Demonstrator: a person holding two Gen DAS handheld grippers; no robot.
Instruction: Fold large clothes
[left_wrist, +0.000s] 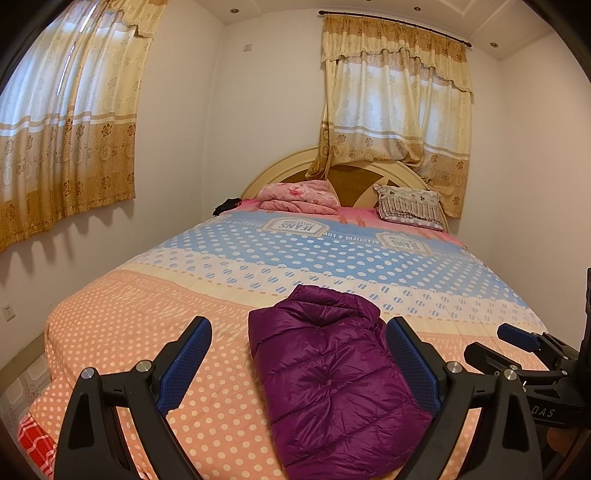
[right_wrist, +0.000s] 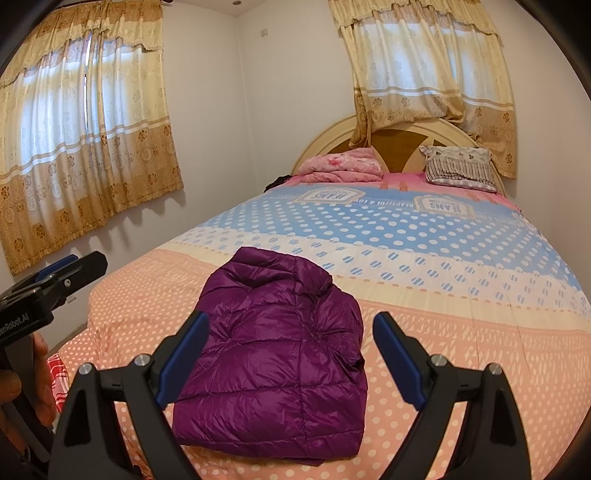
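Observation:
A purple quilted down jacket (left_wrist: 332, 376) lies folded into a compact bundle on the near, peach-dotted part of the bed (left_wrist: 147, 332); it also shows in the right wrist view (right_wrist: 273, 354). My left gripper (left_wrist: 299, 343) is open and empty, held above the bed's foot with the jacket between and beyond its fingers. My right gripper (right_wrist: 291, 343) is open and empty, also above the jacket's near end. The right gripper shows at the right edge of the left wrist view (left_wrist: 524, 343), and the left gripper at the left edge of the right wrist view (right_wrist: 59, 273).
The bed (right_wrist: 461, 295) has a polka-dot cover in peach, cream and blue. A folded pink blanket (left_wrist: 299, 197) and a patterned pillow (left_wrist: 410, 206) lie at the headboard (left_wrist: 354, 177). Curtained windows (left_wrist: 66, 122) sit on the left and back walls.

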